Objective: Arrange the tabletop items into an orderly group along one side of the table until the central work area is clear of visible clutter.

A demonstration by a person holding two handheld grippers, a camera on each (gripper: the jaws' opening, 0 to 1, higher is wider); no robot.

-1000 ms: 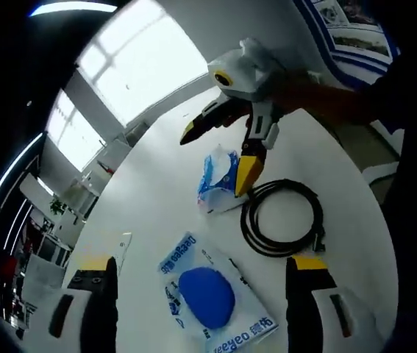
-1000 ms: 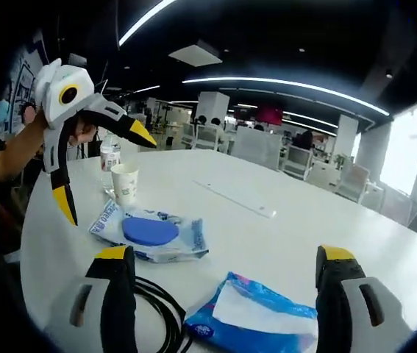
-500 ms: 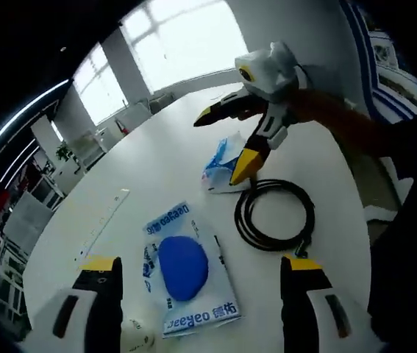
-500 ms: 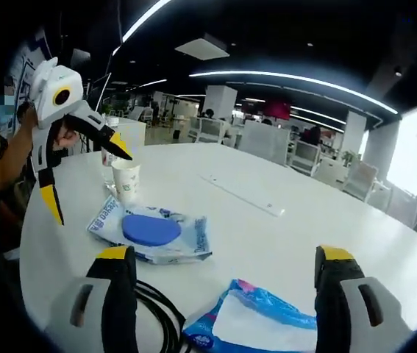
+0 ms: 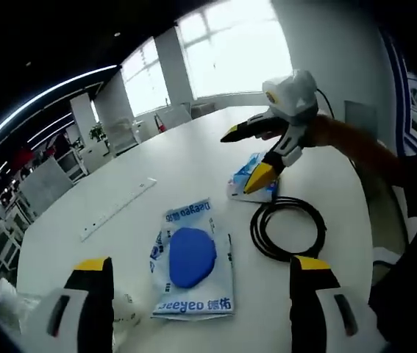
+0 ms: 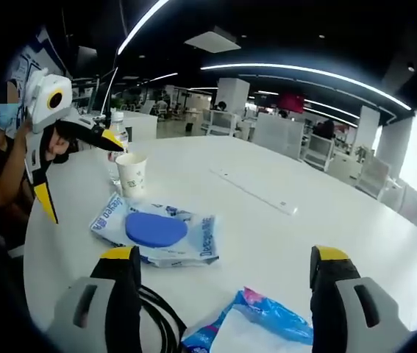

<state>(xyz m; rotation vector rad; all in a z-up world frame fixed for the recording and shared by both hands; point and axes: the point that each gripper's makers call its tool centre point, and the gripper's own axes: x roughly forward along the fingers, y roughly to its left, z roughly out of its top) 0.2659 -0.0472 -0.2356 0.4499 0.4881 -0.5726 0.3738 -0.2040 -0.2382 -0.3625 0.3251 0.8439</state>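
Both grippers hung over the white table point(image 5: 193, 158) with jaws spread wide, holding nothing. Ahead of the left gripper point(image 5: 201, 294), just between its jaws, lay the clear packet with the blue disc point(image 5: 191, 257); beyond it to the right sat the coiled black cable point(image 5: 287, 226) and the blue tissue pack point(image 5: 252, 176). The right gripper point(image 6: 219, 290) had that tissue pack point(image 6: 248, 331) between its jaws, the paper cup point(image 6: 132, 175) and bottle point(image 6: 118, 151) farther off to the left.
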